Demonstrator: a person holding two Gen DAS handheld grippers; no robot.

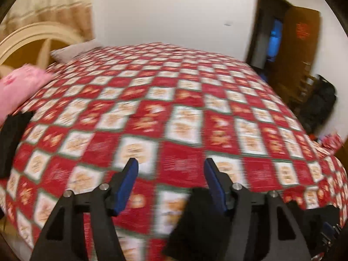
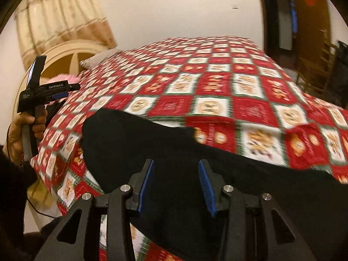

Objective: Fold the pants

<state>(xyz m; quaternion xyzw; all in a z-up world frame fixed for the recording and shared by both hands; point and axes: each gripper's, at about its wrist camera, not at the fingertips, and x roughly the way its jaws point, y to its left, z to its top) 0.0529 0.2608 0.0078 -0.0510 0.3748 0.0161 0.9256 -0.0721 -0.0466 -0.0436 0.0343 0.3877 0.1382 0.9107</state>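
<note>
A bed covered with a red and white checked bedspread point(image 2: 217, 82) fills the view. Black pants point(image 2: 152, 143) lie spread across its near edge. At the bottom, the right gripper point(image 2: 176, 184) hangs over the dark cloth, its blue pads point(image 2: 146, 184) apart with only fabric seen beneath them. At far left, a hand point(image 2: 24, 130) holds the left gripper point(image 2: 43, 93) by its handle beside the bed. A cream headboard point(image 2: 65, 54) and beige curtain point(image 2: 63, 13) stand behind.
</note>
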